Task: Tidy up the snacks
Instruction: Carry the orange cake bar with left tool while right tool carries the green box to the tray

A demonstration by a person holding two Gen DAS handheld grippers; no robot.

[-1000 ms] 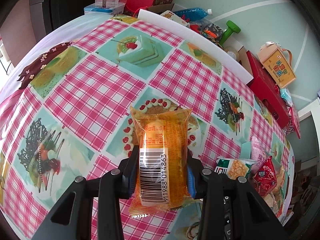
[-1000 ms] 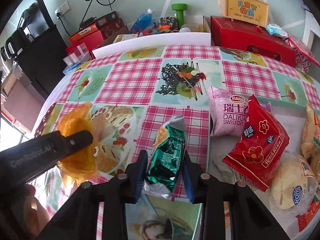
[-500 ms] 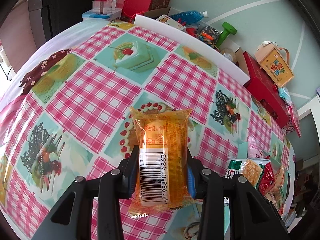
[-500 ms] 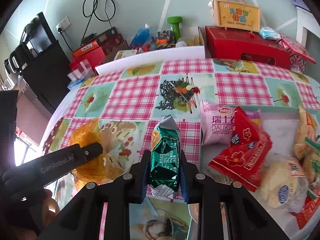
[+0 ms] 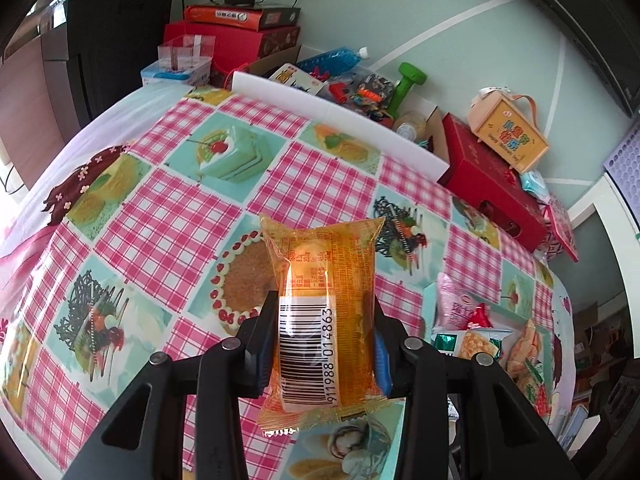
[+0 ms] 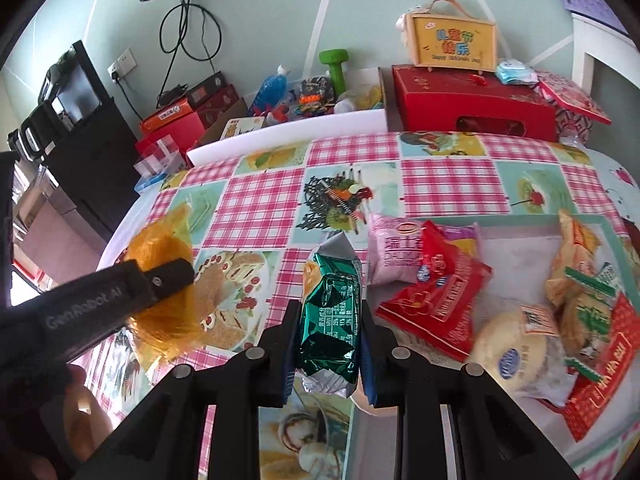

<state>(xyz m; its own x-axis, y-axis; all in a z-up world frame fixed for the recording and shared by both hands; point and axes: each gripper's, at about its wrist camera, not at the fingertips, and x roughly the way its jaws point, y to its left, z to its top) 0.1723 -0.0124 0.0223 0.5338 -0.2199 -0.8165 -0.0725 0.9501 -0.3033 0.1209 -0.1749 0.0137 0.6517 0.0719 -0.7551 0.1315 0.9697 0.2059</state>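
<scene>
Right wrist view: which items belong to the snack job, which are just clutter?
Job: green snack pack in right gripper; orange snack pack in left gripper; tray; red packet.
Clutter: green dumbbell; red box; blue bottle.

Both grippers are matte black plastic: the left gripper [image 5: 322,350] and right gripper [image 6: 329,346] each have two angular fingers with round silver screws and blue pads [image 5: 380,356]; pale "GenRobot AI" lettering runs along the left one's side

Two grippers, each with one packet: orange [image 5: 320,320], green [image 6: 330,316]. Tray [image 6: 520,224] packets: pink one, red two (others unclear).
</scene>
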